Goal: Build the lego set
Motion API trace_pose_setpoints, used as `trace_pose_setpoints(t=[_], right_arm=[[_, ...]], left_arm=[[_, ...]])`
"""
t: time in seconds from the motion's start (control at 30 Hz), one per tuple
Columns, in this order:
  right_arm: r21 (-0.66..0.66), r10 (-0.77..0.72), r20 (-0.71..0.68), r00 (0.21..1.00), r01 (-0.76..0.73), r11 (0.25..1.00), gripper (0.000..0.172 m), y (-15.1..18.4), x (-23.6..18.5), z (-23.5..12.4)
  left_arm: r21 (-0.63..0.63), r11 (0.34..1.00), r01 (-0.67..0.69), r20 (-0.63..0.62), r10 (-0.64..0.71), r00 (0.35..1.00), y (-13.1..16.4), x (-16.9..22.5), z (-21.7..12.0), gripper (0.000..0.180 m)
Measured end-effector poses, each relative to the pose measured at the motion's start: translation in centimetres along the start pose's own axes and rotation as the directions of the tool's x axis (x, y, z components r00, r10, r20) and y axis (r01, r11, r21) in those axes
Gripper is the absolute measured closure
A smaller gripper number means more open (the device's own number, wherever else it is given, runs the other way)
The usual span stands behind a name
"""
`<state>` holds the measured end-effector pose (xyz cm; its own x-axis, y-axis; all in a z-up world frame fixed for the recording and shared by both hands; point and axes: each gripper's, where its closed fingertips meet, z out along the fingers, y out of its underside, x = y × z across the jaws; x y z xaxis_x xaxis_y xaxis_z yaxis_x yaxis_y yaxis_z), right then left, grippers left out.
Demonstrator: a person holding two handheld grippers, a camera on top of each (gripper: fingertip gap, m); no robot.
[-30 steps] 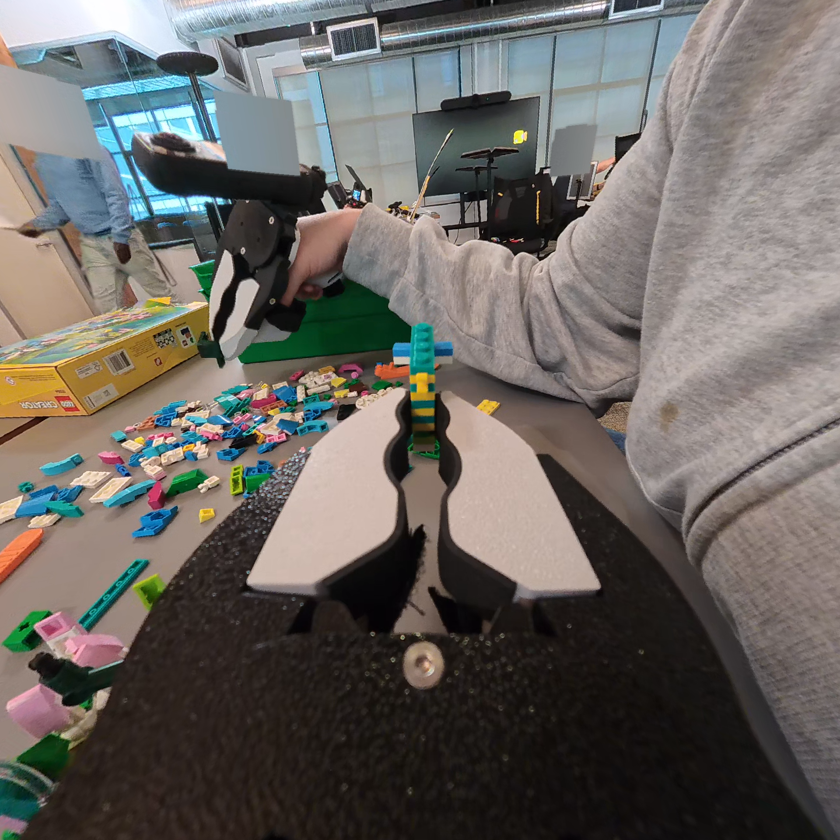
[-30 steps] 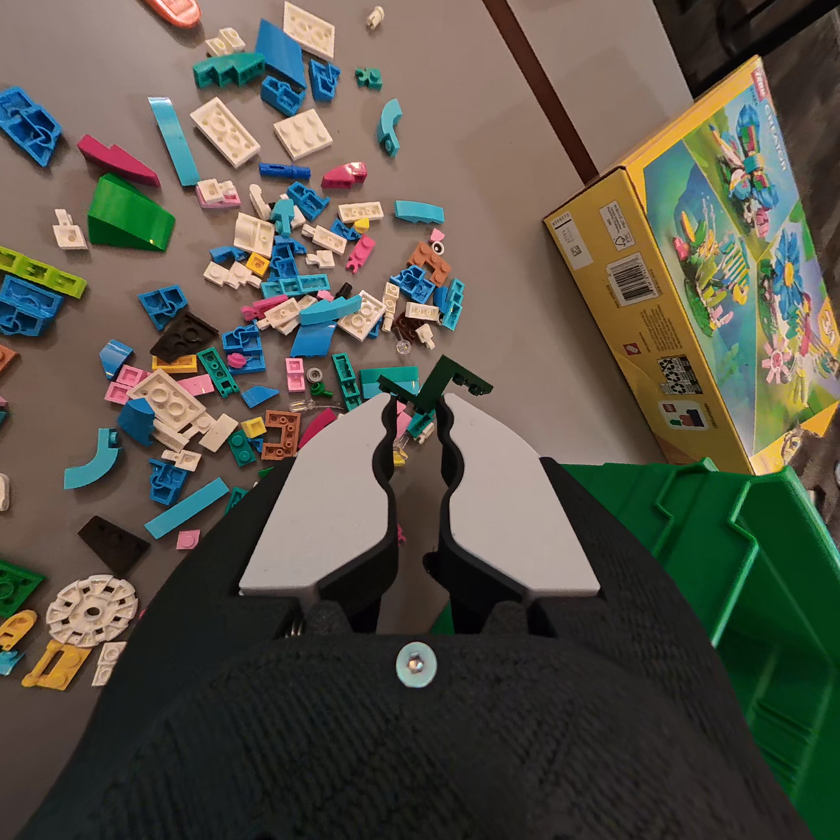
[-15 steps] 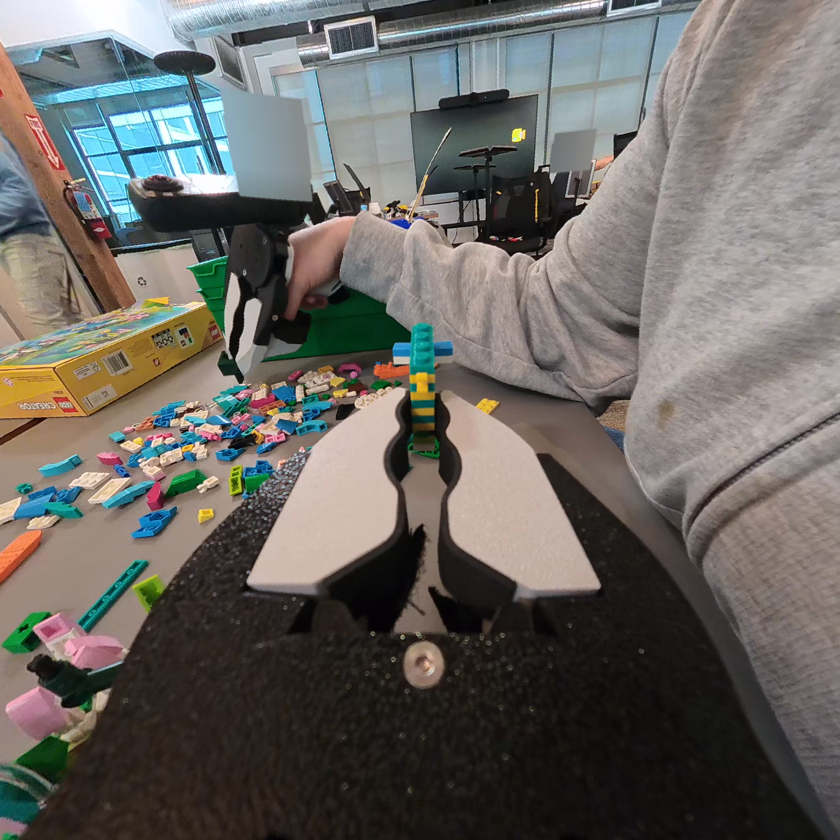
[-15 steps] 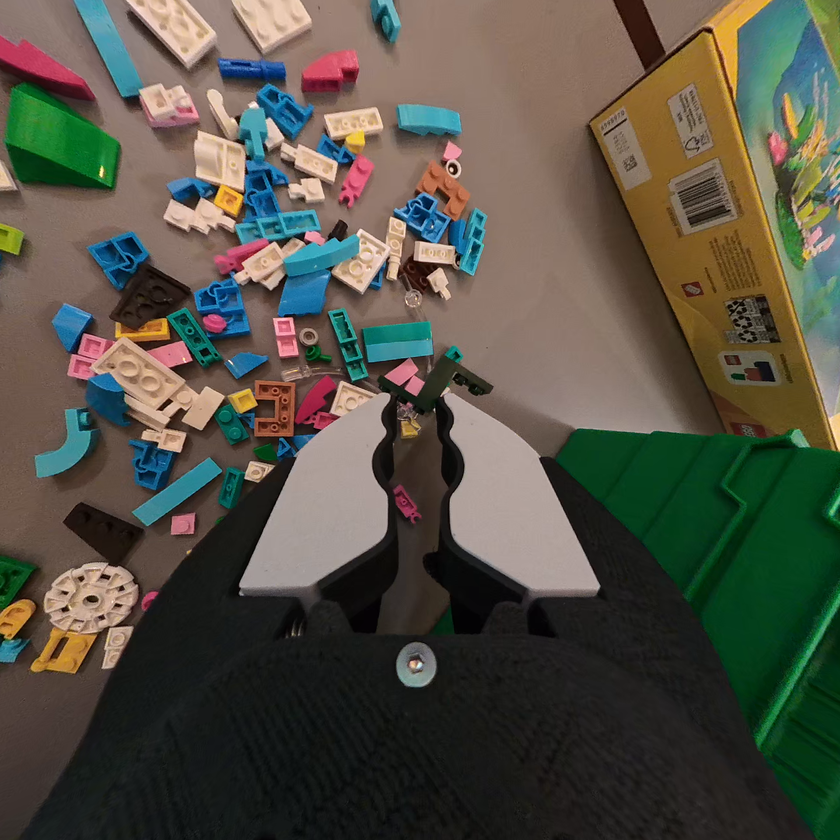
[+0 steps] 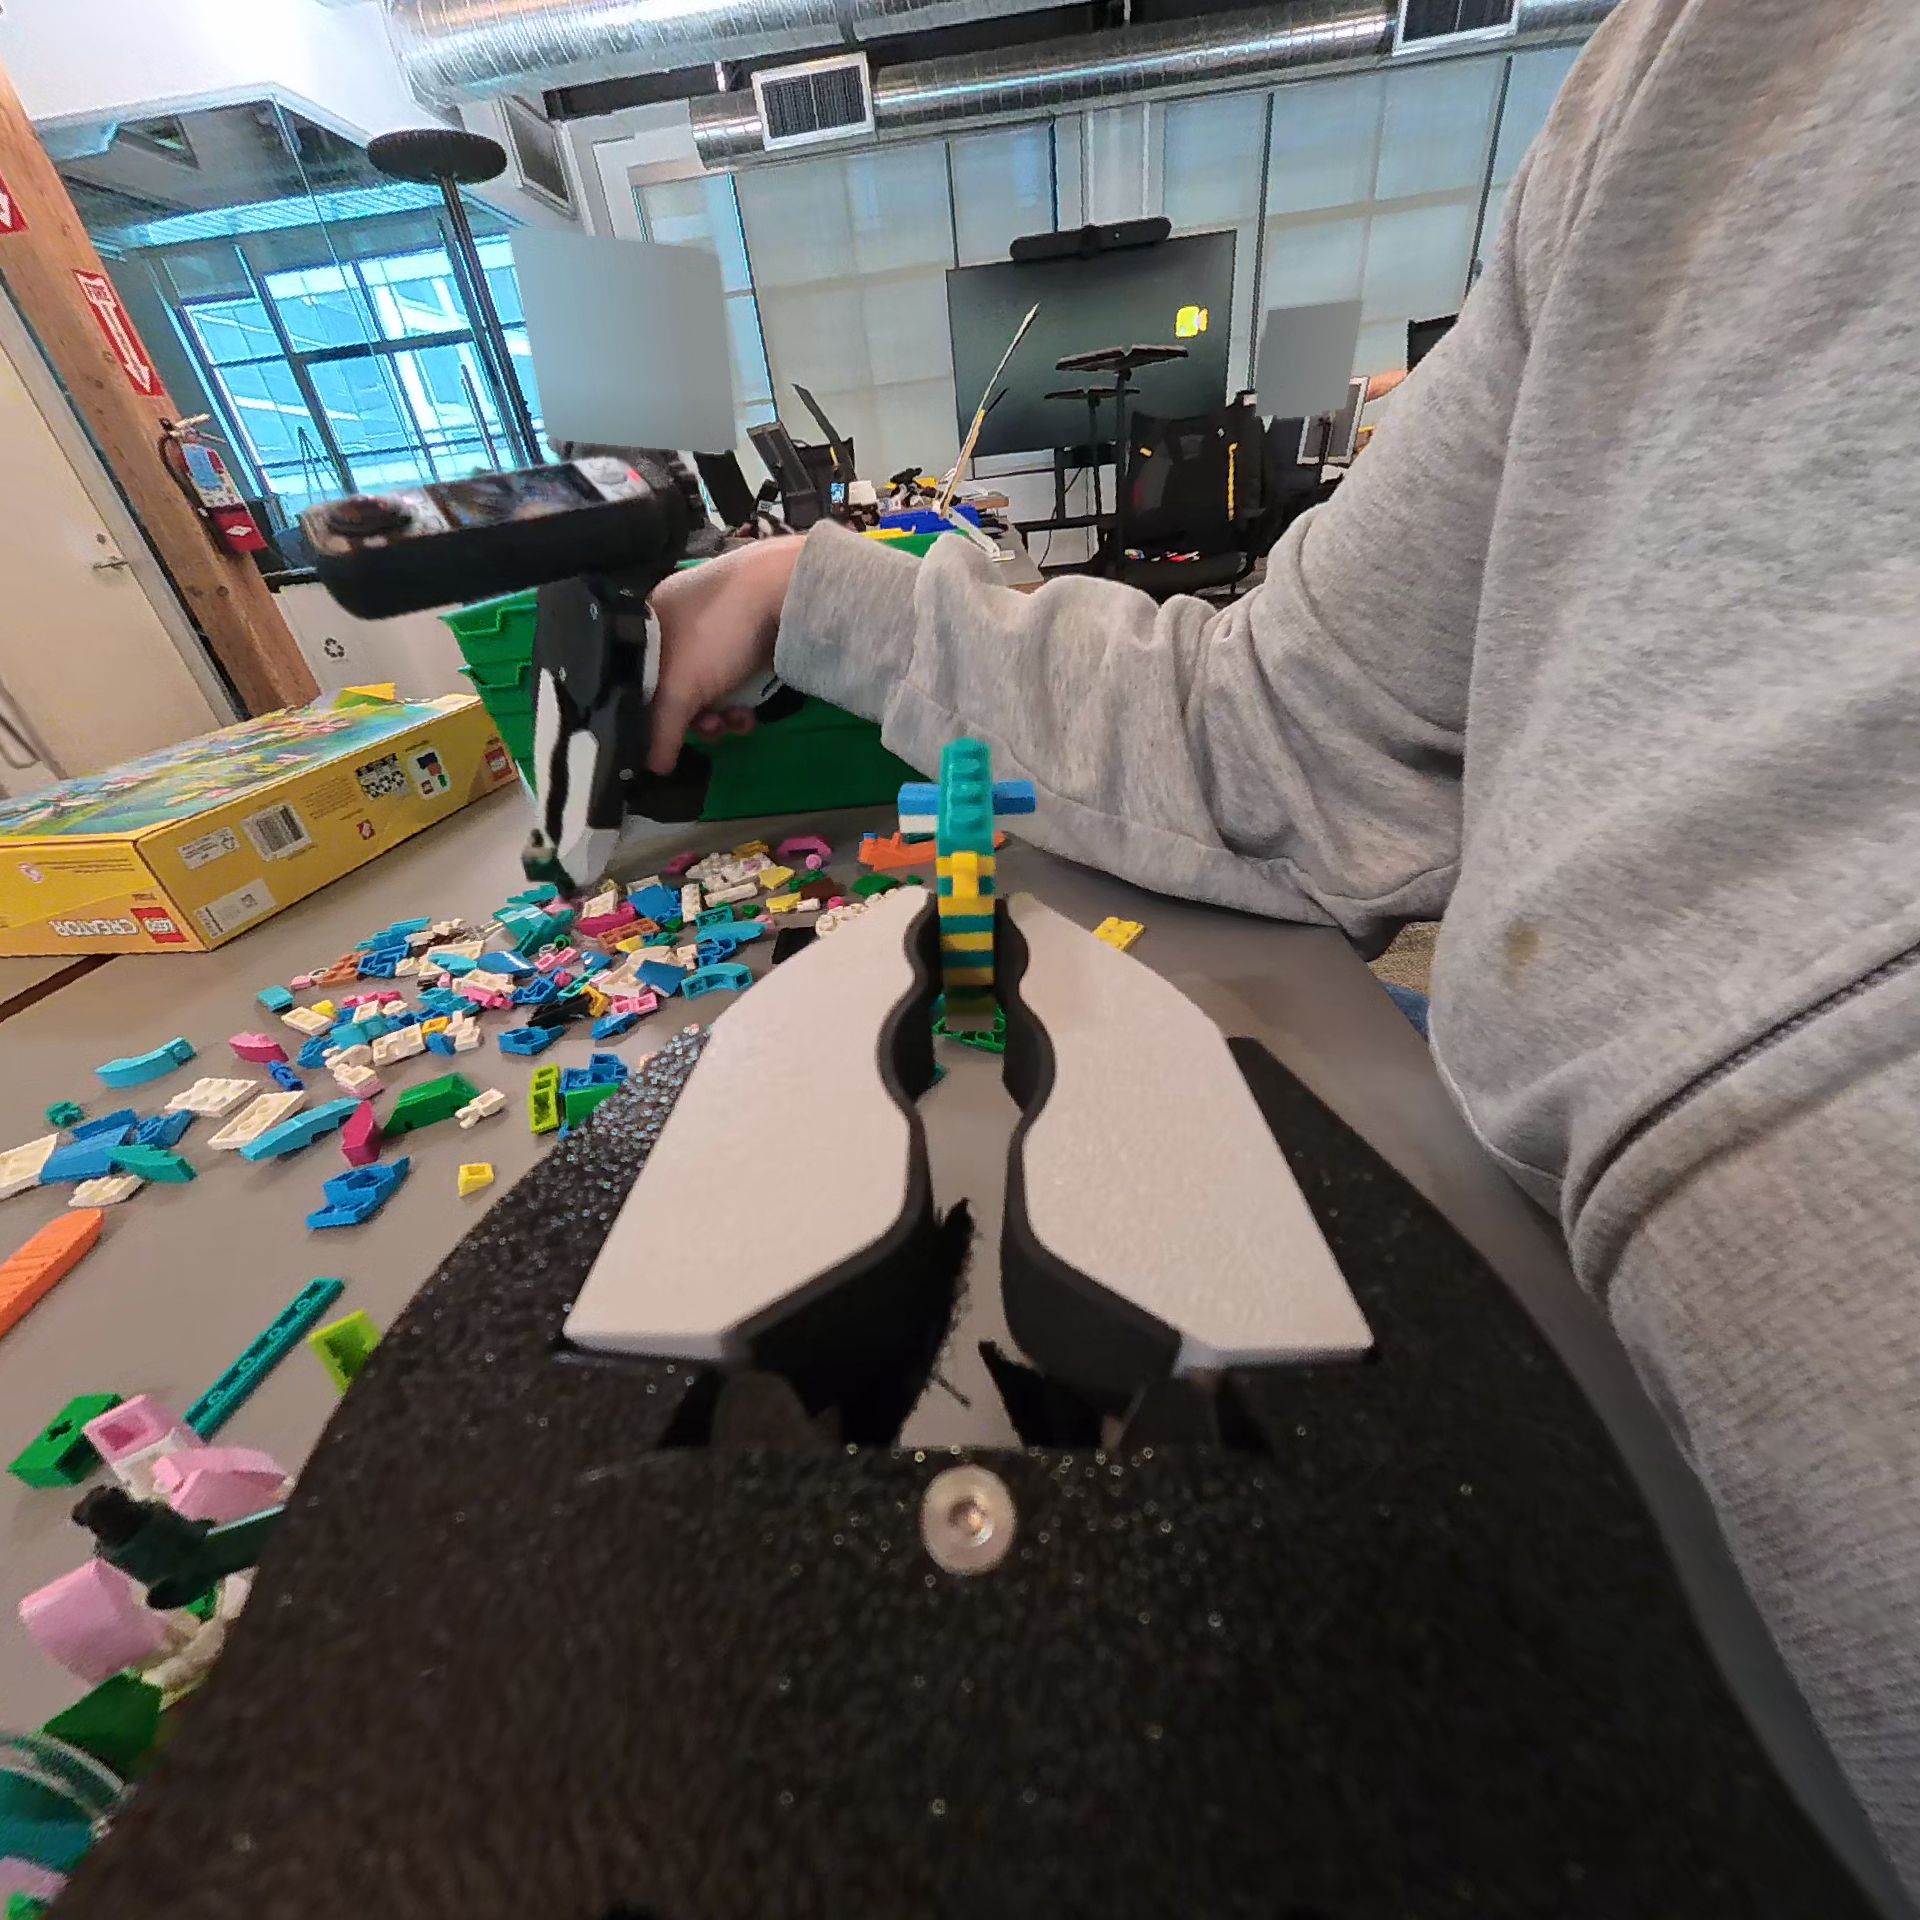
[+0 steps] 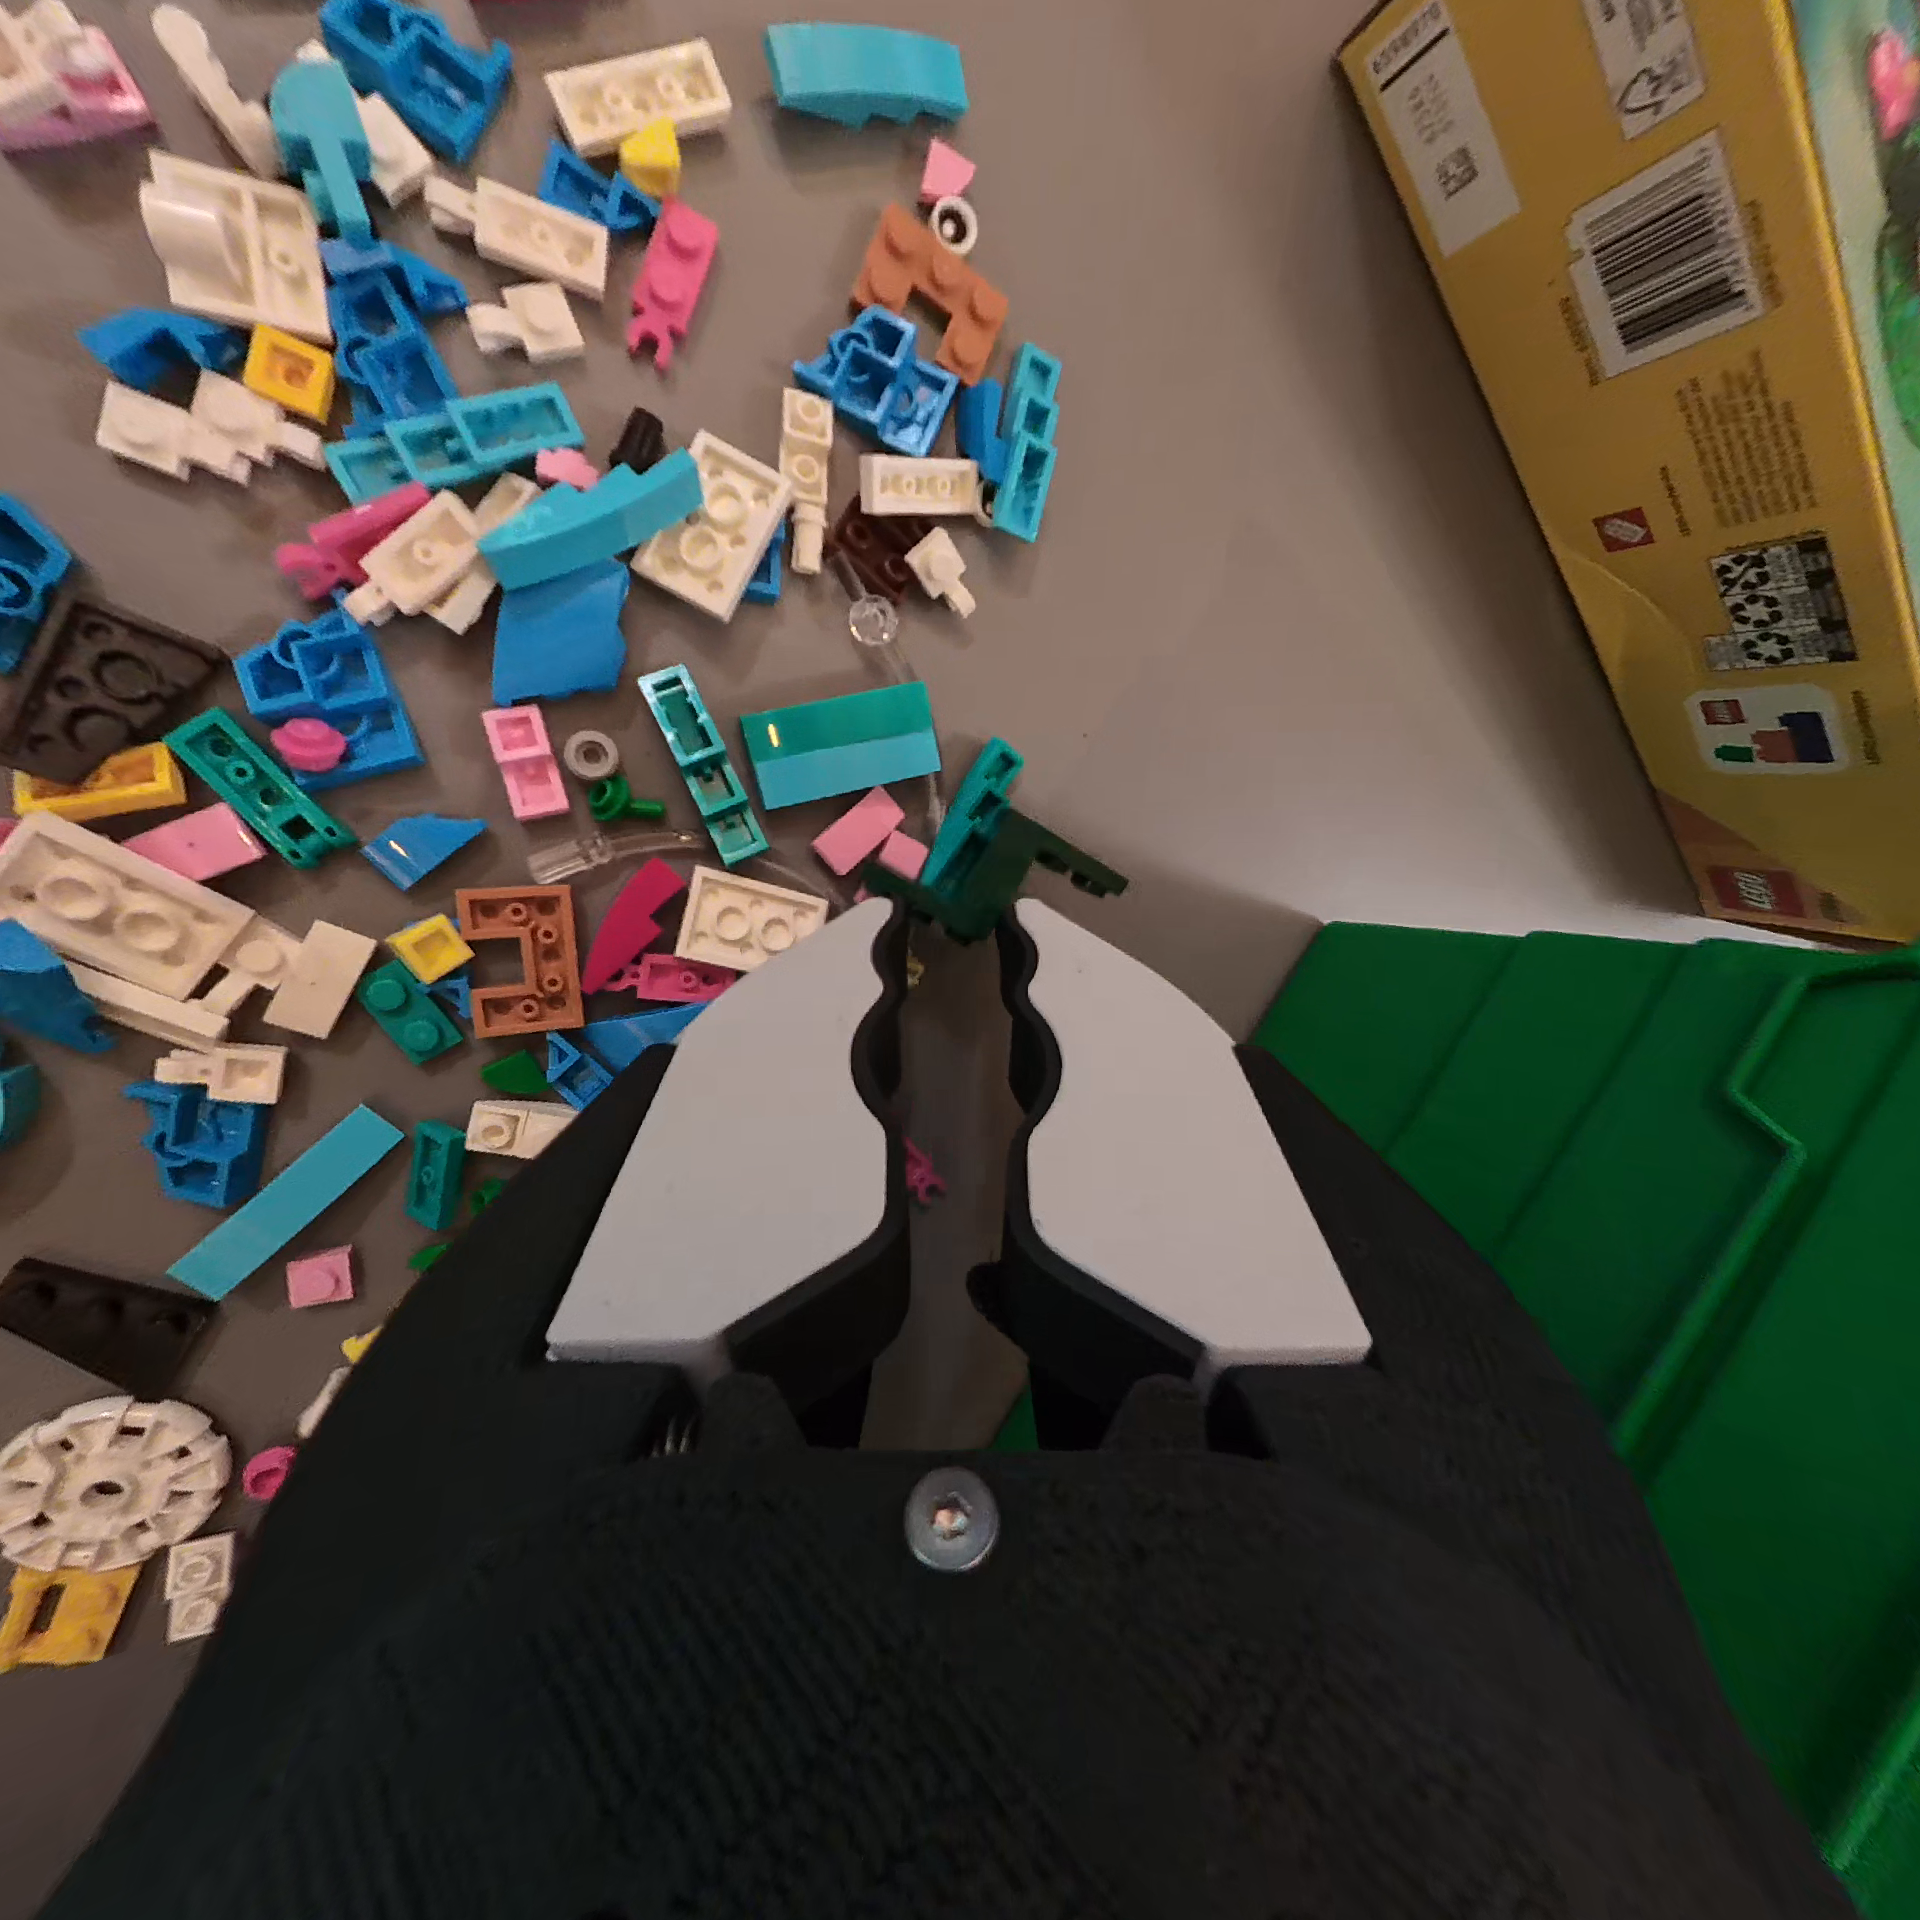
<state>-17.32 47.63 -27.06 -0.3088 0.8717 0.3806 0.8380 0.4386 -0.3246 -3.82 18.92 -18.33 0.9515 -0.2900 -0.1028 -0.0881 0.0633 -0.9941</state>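
Teal-and-yellow striped brick stack (image 5: 972,914) upright, clamped in the left tongs (image 5: 968,940), unmoved. Dark green piece (image 6: 987,868) with a teal brick attached, pinched at the tips of the right tongs (image 6: 951,914) — now lower, nearer the loose bricks (image 6: 540,499) on the grey table (image 6: 1195,520), closer to the yellow box (image 6: 1662,416).

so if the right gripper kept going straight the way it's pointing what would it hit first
Probably the grey table itself. The right gripper, shut on a dark green and teal brick piece, points down at the pile's edge; two small pink tiles lie closest, though depth is hard to judge.
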Motion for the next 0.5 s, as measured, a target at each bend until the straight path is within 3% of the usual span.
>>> trace_pose_setpoints(t=[0.23,0.5], right_arm=[[0.009,0.011,0.01,1.0,-0.011,1.0,0.154,0.0,0.0,-0.2],[0.091,0.018,0.01,1.0,-0.019,0.996,0.148,-1.0,0.2,-3.0]], left_arm=[[-0.002,1.0,-0.001,-0.002,0.001,1.0,0.0,0.0,0.0,0.172],[-0.003,1.0,-0.003,-0.003,0.003,1.0,0.0,0.0,0.0,0.172]])
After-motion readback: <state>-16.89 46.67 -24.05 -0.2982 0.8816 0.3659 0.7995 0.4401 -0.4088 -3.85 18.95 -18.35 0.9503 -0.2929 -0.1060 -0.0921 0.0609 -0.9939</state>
